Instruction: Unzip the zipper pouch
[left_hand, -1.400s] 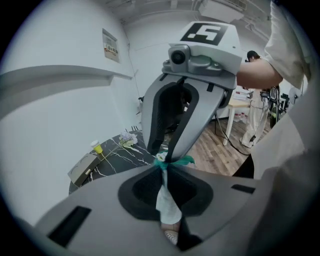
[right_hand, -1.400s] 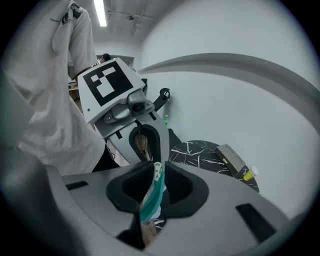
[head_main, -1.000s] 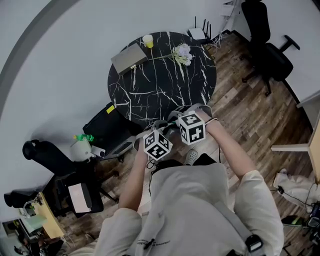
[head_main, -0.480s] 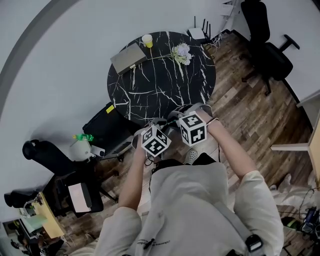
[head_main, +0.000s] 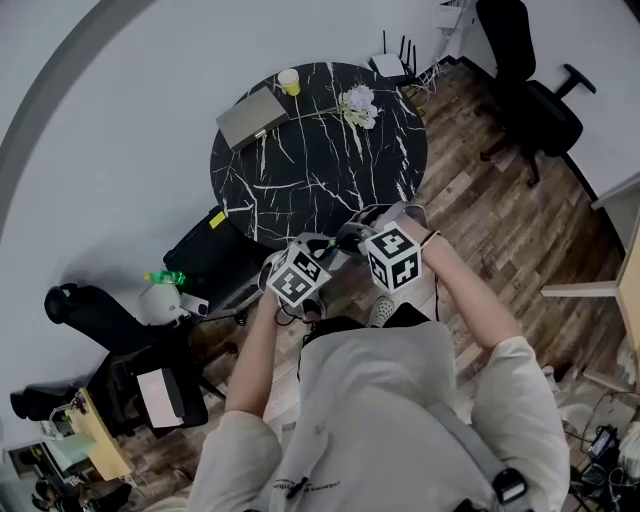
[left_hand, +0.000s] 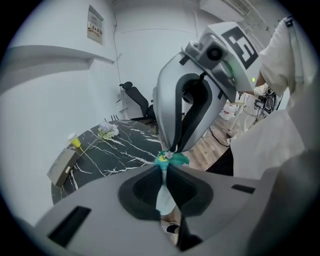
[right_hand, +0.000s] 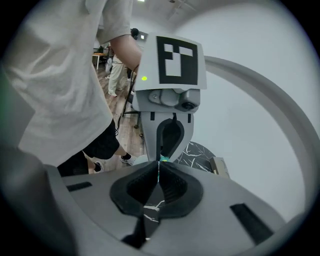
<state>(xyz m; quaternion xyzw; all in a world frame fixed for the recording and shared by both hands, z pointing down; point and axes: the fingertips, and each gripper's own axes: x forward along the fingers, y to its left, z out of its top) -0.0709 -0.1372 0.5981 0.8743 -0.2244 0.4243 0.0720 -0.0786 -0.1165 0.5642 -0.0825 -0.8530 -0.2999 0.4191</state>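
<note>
A small teal and pale zipper pouch (left_hand: 172, 159) hangs in the air between my two grippers, its pale body (left_hand: 164, 197) drooping below the left jaws. The left gripper (left_hand: 165, 167) is shut on the pouch's upper edge. Facing it tip to tip, the right gripper (right_hand: 159, 167) has just been closing and now pinches the small zipper pull (left_hand: 169, 153) at the teal end; only a sliver of teal (right_hand: 163, 159) shows past its pads. In the head view both grippers, left (head_main: 322, 246) and right (head_main: 350, 236), meet at the near edge of the table, and the pouch is hidden there.
A round black marble table (head_main: 320, 170) lies ahead with a closed laptop (head_main: 252, 117), a yellow cup (head_main: 290, 80) and a flower (head_main: 357, 103) on it. A black office chair (head_main: 530, 100) stands at the right on the wood floor. A black bag (head_main: 205, 262) sits at the left.
Both marker cubes have rolled a little in the head view, the left one drifting up-left and the right one slightly right. The grippers stay tip to tip at the table's edge.
</note>
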